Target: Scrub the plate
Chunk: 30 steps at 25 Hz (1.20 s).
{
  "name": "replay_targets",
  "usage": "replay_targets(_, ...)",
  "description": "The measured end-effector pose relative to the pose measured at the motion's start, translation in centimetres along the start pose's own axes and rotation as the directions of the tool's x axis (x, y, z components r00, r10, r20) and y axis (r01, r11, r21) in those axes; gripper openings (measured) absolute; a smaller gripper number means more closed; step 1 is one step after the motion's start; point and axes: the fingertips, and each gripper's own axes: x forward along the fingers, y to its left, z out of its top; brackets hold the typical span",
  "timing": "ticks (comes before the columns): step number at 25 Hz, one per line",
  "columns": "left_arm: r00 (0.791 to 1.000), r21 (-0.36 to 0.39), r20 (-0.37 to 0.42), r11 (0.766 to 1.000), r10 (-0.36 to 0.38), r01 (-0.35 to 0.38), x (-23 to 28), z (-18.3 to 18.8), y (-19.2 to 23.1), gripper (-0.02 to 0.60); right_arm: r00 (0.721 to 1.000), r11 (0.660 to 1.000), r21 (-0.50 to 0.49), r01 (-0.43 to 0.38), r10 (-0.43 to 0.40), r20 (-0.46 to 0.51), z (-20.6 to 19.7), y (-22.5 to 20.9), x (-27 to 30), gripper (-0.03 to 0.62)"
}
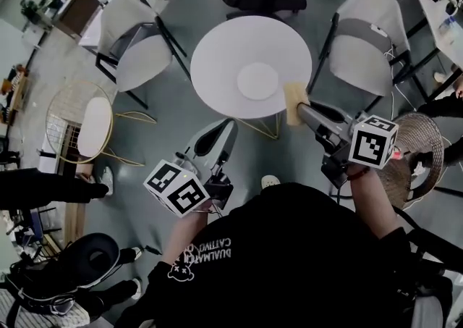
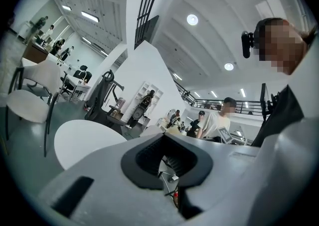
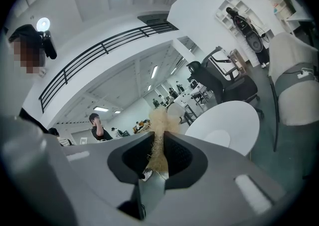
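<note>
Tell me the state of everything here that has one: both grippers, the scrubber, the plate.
Left gripper: shut, nothing between its jaws, short of the table.
Right gripper: shut on the scrubber.
Scrubber: clamped, by the table's edge, not on the plate.
Plate: lying flat on the table, bare, untouched.

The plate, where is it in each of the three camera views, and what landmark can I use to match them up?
Head view: the plate lies upper centre on the round white table, left of the scrubber.
Left gripper view: the plate cannot be made out; only the table shows, lower left.
Right gripper view: the plate lies right of centre, on the table.
Shared landmark: the round white table.
</note>
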Motion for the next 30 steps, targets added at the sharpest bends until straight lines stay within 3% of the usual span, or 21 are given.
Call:
replay_targets(5,1.0,0.007,0.03,1.0,0.004,-0.004,1.2,0.3,-1.1,0.0,1.0,1.0,-0.01,-0.019,0.019,0.016,1.4,-0.3,-1.2,0.06)
replay_targets(11,0.999,0.009,-0.006,0.999,0.031,-0.031,0.4,-1.0,-4.0,0.0,1.0,1.0,0.017,0.001,-0.001,0.028,1.1,0.5,-4.2,0.06)
replay_targets(15,0.998,0.005,-0.021,0.998,0.059,-0.059,0.0,-1.1,-2.0,0.0,1.0,0.999,0.04,0.012,-0.012,0.017,0.5,-0.1,-3.0,0.06)
replay_targets(19,0.999,-0.053,-0.016,0.998,0.037,-0.037,1.0,-0.8,0.2,0.0,0.999,0.998,0.06,0.028,-0.029,0.016,0.4,-1.5,-1.6,0.06)
replay_targets(25,0.998,-0.076,-0.063,0.996,0.029,-0.034,3.3,-1.7,2.5,0.0,0.998,0.994,0.09,0.061,-0.062,0.009,0.0,-3.9,-1.1,0.06)
replay_targets(30,0.982,-0.051,-0.171,0.994,0.086,-0.096,4.0,-2.7,5.2,0.0,0.995,0.987,0.127,0.101,-0.103,0.004,-0.2,-5.2,-0.1,0.06)
